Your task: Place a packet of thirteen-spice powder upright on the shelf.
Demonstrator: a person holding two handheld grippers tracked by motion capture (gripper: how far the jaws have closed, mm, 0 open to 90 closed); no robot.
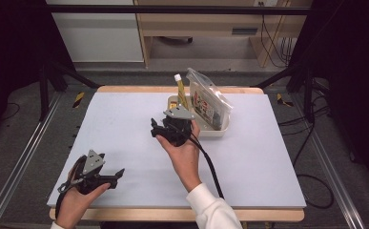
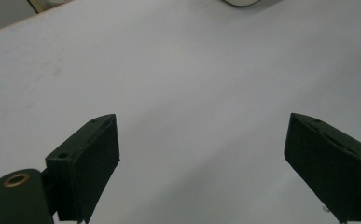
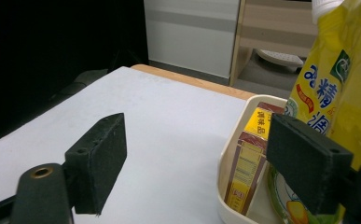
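Observation:
A white tray (image 1: 218,131) stands right of the table's middle. In it are a yellow pouch (image 1: 181,97) with a white cap and a clear bag of packets (image 1: 210,101). My right gripper (image 1: 162,125) hovers at the tray's left end, open, nothing between its pads. In the right gripper view the right gripper (image 3: 206,163) frames the tray's rim (image 3: 225,158), a brown and yellow box (image 3: 248,163) standing inside, and the yellow pouch (image 3: 336,79) behind the right pad. My left gripper (image 1: 117,177) is near the front left edge, open over bare mat (image 2: 192,84).
A pale grey mat (image 1: 125,124) covers the wooden table. A black cable (image 1: 210,167) trails from the right gripper toward the front edge. Dark frame posts and floor cables lie beyond the table's sides. The tray's edge (image 2: 250,2) shows far ahead of the left gripper.

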